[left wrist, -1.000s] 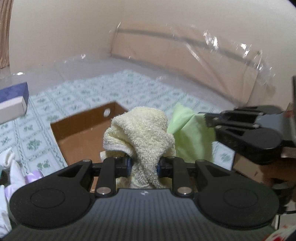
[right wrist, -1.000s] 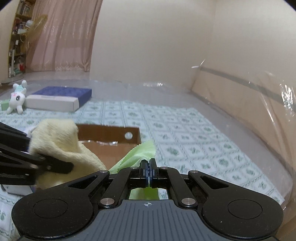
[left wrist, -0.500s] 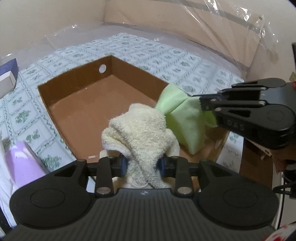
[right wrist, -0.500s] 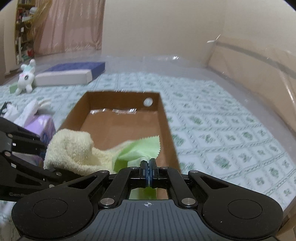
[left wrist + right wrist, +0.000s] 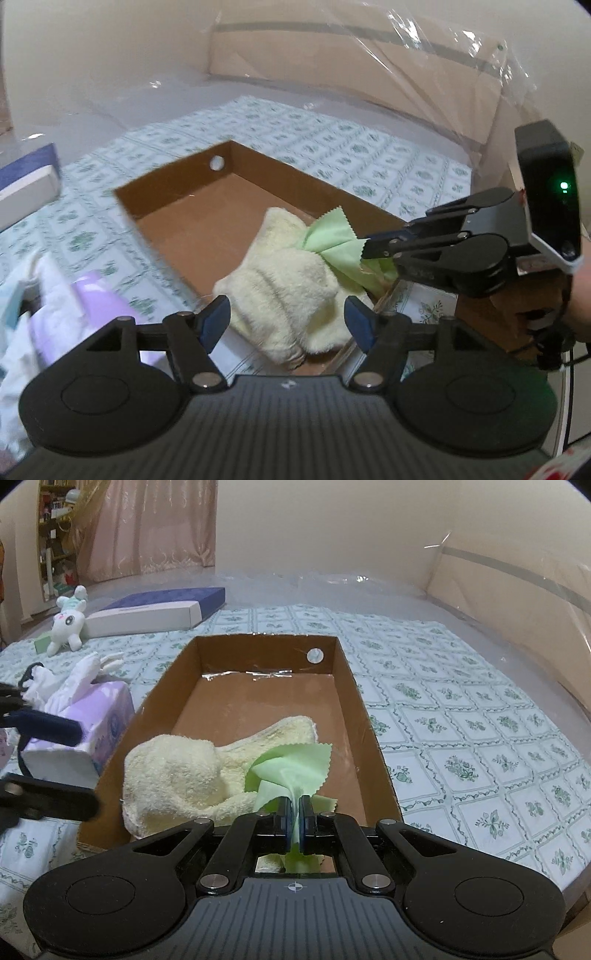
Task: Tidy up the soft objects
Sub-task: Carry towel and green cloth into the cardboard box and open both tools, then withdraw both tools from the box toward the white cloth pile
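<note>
- Towel, pale yellow terry, is lying bunched in the near end of the cardboard box, draping toward the box's near-left corner.
- Left gripper is hovering just in front of the towel; its jaws have just been opening and are standing well apart, blue pads clear of the fabric on both sides. The towel is sitting between and beyond them, not pinched.
- Right gripper is reaching in over the near edge of the box, jaws pressed together on a thin fold of the green cloth.
- Green cloth, with a zigzag-cut edge, is fanning out from the pinched fold and resting against the right side of the towel, touching it. In the left wrist view it is showing between the towel and the right gripper's tip.
- Box is sitting open-topped on a patterned sheet with green floral squares; a round hole is showing in its far wall, and the far half of its floor is lying bare.
- Tissue pack, purple with white tissue pulled up, is standing just left of the box, outside it.
- Plush toy, white with pale green, is lying far left on the sheet, beside a flat blue and white box.
- Clear plastic film is hanging over the far background; left wrist view is partly motion-blurred at left.
</note>
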{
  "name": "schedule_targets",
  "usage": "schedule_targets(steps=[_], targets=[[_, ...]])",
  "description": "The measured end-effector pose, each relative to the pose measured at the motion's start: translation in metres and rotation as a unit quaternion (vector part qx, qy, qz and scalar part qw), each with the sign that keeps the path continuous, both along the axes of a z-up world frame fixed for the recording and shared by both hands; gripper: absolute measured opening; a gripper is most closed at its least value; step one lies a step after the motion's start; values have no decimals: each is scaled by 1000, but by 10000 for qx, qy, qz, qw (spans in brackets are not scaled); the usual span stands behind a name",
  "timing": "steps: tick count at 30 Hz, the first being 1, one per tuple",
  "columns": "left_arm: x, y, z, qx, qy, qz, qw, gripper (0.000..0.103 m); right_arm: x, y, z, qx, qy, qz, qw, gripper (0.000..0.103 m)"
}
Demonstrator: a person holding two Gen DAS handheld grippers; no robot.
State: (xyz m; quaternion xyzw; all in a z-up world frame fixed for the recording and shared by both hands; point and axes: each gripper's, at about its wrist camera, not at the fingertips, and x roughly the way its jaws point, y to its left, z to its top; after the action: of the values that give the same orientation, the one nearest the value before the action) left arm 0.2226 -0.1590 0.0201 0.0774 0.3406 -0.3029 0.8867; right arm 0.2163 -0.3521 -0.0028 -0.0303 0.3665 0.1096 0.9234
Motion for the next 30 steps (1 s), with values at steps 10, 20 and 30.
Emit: schedule_targets(steps=[10, 20, 30], targets=[[-55, 55, 11, -255, -134, 881, 9957, 65, -30, -1, 23, 257, -283, -275, 9989, 55], [-99, 124, 8, -134, -244, 2043, 9785, 65, -69, 47, 43, 808, -344, -28, 9961, 55], [-123, 183, 12, -96, -384, 2726, 9613, 65, -86, 114, 53, 770, -434, 617, 9942, 55]])
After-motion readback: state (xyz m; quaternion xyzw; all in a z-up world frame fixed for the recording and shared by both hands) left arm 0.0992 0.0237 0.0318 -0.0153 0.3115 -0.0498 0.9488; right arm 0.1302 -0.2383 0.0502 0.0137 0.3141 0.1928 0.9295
